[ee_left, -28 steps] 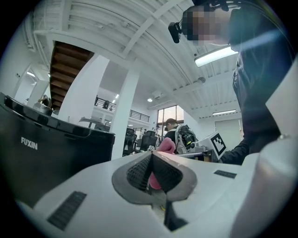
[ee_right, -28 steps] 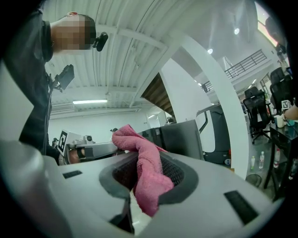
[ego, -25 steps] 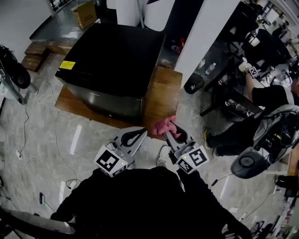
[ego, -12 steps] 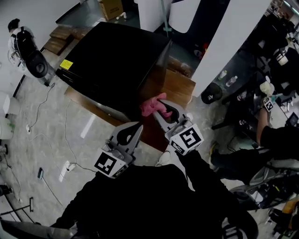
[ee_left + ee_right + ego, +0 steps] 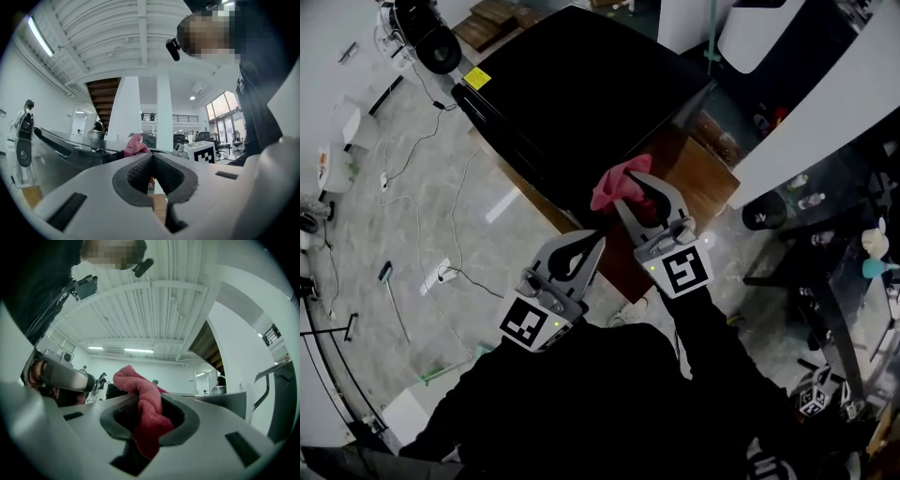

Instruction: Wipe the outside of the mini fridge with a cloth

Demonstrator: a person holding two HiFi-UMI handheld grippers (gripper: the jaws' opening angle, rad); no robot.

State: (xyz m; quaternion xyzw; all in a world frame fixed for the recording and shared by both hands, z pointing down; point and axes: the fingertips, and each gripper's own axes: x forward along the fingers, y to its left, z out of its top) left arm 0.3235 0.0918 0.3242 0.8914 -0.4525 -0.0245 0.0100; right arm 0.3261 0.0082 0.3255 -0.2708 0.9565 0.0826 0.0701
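Close to you, your left gripper (image 5: 594,244) is shut tight with nothing in it. Beside it, your right gripper (image 5: 635,184) pinches the pink cloth (image 5: 612,188), up by the near edge of the black mini fridge (image 5: 581,94).

Black sleeves (image 5: 712,328); 2 grey hand-held grippers (image 5: 595,239) (image 5: 636,180).

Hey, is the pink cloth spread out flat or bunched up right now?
Bunched up: the pink terry cloth is a crumpled wad pinched between the right gripper's jaws.
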